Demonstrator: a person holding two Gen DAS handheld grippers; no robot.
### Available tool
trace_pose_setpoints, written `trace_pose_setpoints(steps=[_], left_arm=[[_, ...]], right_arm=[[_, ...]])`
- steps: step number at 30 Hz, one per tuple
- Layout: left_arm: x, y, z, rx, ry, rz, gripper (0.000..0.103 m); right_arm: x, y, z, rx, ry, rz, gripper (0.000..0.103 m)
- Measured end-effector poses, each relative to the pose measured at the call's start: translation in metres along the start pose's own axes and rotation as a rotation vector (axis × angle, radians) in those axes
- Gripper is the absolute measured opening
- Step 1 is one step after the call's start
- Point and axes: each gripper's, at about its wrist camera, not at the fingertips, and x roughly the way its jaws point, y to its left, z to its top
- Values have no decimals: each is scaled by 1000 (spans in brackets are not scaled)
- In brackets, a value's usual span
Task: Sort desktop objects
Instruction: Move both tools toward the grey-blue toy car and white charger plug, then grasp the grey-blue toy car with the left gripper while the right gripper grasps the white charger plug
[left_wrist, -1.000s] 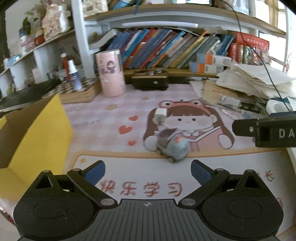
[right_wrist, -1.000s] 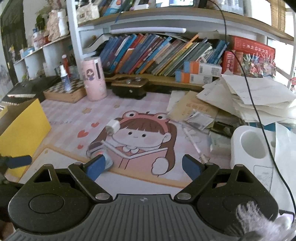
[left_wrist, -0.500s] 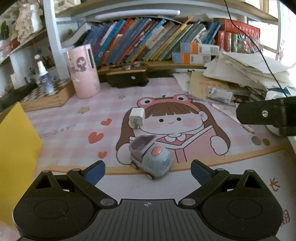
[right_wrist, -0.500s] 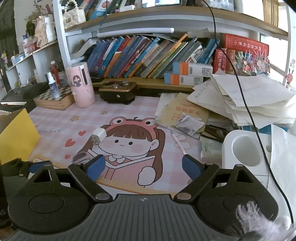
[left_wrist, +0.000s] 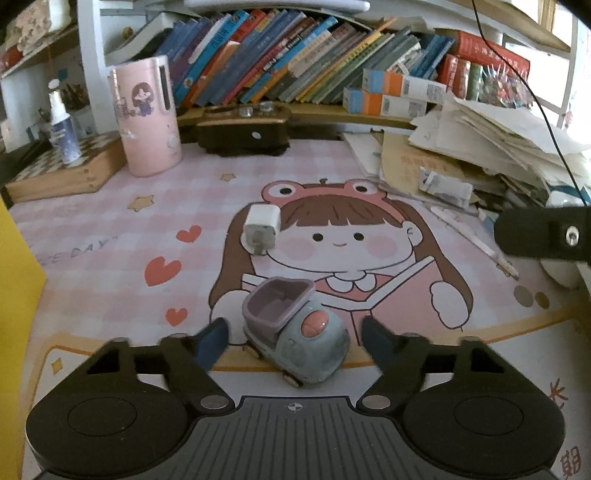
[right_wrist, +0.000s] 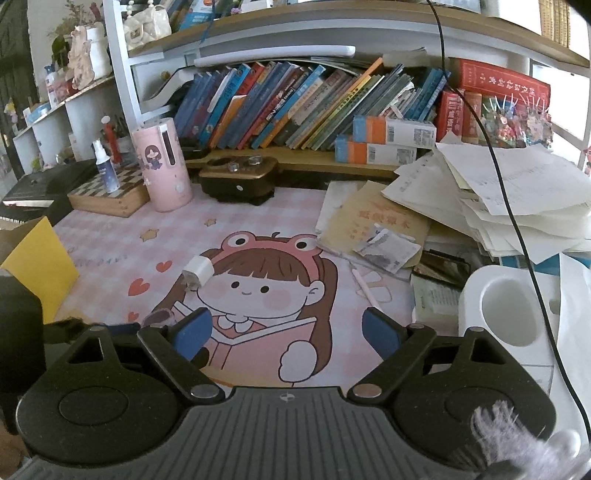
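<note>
A small blue-grey toy truck (left_wrist: 295, 332) with a purple bucket and a pink button sits on the cartoon desk mat (left_wrist: 110, 236). My left gripper (left_wrist: 295, 338) is open, with one finger on each side of the truck, not touching it. A white charger plug (left_wrist: 260, 229) lies on the mat beyond the truck; it also shows in the right wrist view (right_wrist: 197, 272). My right gripper (right_wrist: 286, 332) is open and empty above the mat. Only the truck's purple edge (right_wrist: 159, 317) shows there, beside my left finger. A white pen (left_wrist: 476, 240) lies at the right.
A yellow cardboard box (right_wrist: 40, 266) stands at the left. A pink cylinder holder (left_wrist: 146, 114), a chessboard box (left_wrist: 62, 170) with a spray bottle and a dark brown box (left_wrist: 243, 129) line the back. Stacked papers (right_wrist: 509, 199) and a white holder (right_wrist: 509, 310) fill the right.
My left gripper has moved forward, so the truck now lies between its fingers. My right gripper has moved slightly nearer the mat. Both stay open.
</note>
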Motion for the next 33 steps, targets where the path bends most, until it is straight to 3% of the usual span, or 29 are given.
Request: trace_pose_setpoints(steps=[5, 9, 15, 19, 23, 28, 33], left_arm=[[1, -2, -1, 15, 16, -12, 61], [-16, 3, 1, 14, -19, 8, 61], [-45, 32, 6, -80, -56, 88, 61], [-64, 53, 10, -144, -85, 150, 61], [-79, 66, 12, -187, -106, 194, 61], [-87, 71, 14, -220, -106, 194, 61], [-97, 71, 14, -231, -113, 200, 61]], right_arm=[[6, 0, 4, -2, -1, -1, 88], [9, 0, 6, 0, -2, 6, 88], [34, 4, 19, -25, 16, 48, 88], [59, 17, 22, -83, 52, 118, 87], [84, 37, 23, -191, 30, 181, 86], [124, 66, 19, -376, 1, 243, 85], [156, 74, 19, -356, 31, 278, 84]])
